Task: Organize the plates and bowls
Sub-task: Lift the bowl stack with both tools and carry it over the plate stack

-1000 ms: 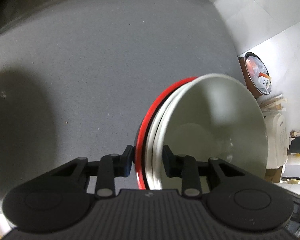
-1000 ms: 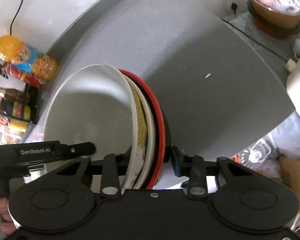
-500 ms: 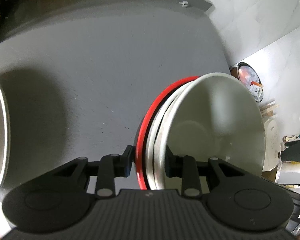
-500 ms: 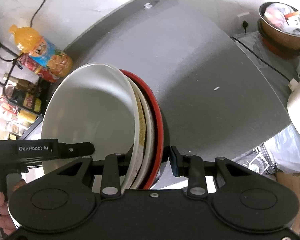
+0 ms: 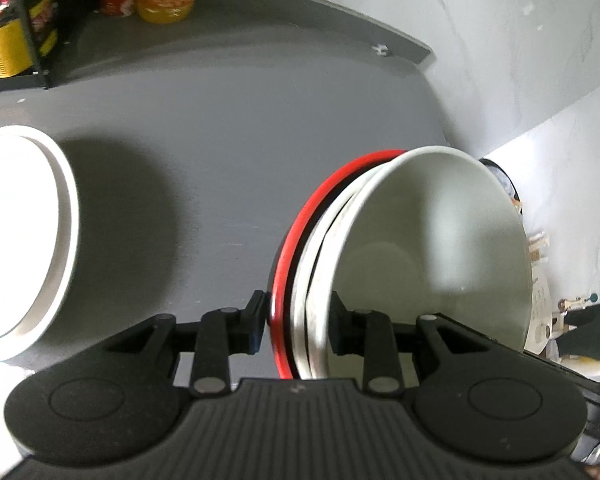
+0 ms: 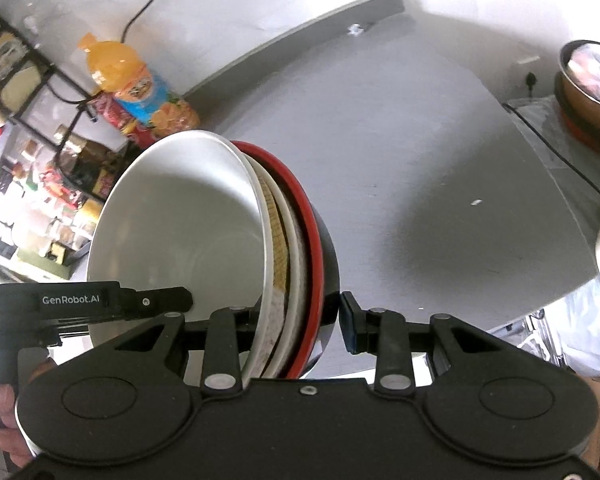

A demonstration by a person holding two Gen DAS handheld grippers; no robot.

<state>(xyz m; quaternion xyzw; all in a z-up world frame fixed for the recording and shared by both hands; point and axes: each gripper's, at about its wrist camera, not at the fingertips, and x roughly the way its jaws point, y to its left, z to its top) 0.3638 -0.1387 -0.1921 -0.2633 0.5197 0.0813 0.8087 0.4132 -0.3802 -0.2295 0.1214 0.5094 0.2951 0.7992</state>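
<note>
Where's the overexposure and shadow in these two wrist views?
Left wrist: white plate at the left edge is blown out, dark shadow beside it on the grey counter. Right wrist: wall top washed out, stack of bowls shadowing the counter, edges fisheye-bent.

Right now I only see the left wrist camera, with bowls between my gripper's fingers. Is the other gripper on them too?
Observer: Yes. The right gripper straddles them too, with one finger inside the white bowl and the other outside the black bowl.
Operator: Black? I only see a red edge!
Observer: That red edge is its rim. From the right wrist view, the outside of that bowl is black.
Operator: What's hiding in the middle?
Observer: A bowl with a tan patterned band, tucked right behind the white one.
</note>
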